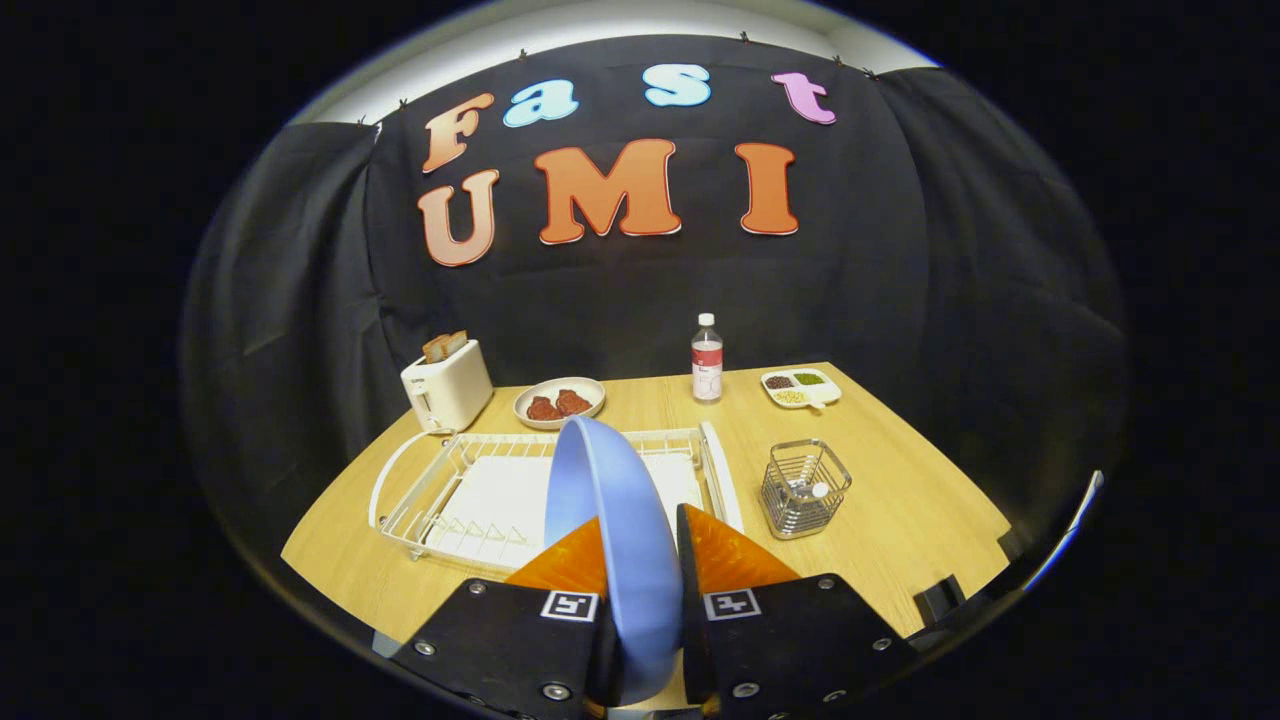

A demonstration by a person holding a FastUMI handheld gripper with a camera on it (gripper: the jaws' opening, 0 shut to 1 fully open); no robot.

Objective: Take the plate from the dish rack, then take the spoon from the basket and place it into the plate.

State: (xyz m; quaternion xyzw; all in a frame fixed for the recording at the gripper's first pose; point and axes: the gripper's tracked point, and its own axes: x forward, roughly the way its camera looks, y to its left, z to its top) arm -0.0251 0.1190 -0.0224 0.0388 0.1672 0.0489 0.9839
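Gripper (640, 560) fingers clamped on upright round blue plate (612, 520) above white wire dish rack (440, 500) — edge grip, seemingly thin — tilting could let it slip.

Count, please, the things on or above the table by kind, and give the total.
Plates: 2, blue plate between the fingers of the gripper, plate with food
Toaster: 1
Bottle: 1
Divided tray: 1
Dish rack: 1
Wire basket: 1
Total: 7
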